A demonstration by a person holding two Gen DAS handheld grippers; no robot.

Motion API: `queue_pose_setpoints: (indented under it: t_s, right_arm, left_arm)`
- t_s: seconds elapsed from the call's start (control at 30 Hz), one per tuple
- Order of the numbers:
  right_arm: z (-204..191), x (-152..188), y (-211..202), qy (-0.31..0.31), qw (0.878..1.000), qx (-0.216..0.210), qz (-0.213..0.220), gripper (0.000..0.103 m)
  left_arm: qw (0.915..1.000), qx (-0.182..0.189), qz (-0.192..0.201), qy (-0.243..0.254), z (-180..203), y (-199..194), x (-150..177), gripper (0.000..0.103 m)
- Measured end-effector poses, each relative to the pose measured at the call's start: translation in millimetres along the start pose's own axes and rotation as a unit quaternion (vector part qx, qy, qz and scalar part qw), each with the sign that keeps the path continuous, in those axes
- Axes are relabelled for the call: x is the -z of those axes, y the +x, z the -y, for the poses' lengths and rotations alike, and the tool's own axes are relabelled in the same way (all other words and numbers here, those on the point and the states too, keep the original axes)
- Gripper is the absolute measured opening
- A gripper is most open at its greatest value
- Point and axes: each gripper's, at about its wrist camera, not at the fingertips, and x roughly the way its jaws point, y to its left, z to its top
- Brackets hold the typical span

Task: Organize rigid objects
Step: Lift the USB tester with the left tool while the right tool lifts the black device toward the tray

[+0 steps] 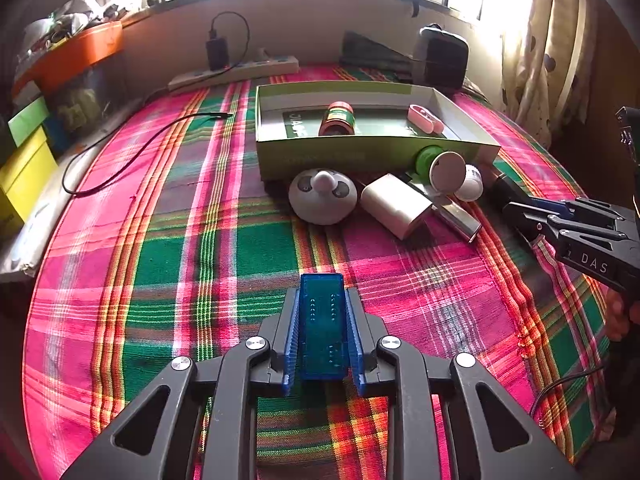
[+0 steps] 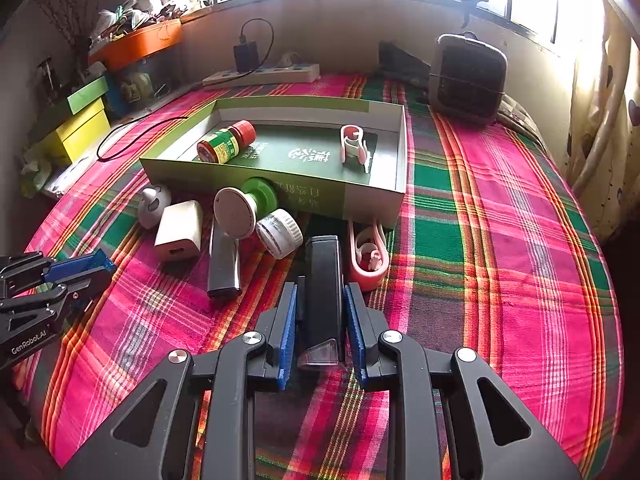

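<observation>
My left gripper [image 1: 322,296] is shut on a translucent blue block [image 1: 323,324], held above the plaid cloth. My right gripper [image 2: 320,292] is shut on a black rectangular device [image 2: 323,280] in front of the green box [image 2: 276,190]. The box [image 1: 360,156] holds a red-capped spice jar [image 2: 226,142] and a pink clip [image 2: 353,146]. In front of the box lie a round white gadget [image 1: 322,196], a white charger cube [image 1: 396,204], a green-and-white spool [image 2: 244,206], a white lid [image 2: 280,232], a silver bar [image 2: 223,264] and a pink clip [image 2: 368,258].
A power strip [image 1: 236,72] with a black charger lies by the back wall, and a black cable [image 1: 132,152] trails over the cloth. A dark heater [image 2: 468,76] stands at the back right. Coloured boxes [image 1: 24,152] are stacked at the left.
</observation>
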Motion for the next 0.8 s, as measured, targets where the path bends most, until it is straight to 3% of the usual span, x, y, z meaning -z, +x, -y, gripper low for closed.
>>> queue_pose_setpoints:
  t_s: [0.8]
  right_arm:
    - [5.0, -19.0, -15.5, 0.006, 1.0, -0.006, 0.027, 0.025]
  left_arm:
    - [0.9996, 0.004, 0.028, -0.004, -5.4, -14.7, -28.5, 0.021]
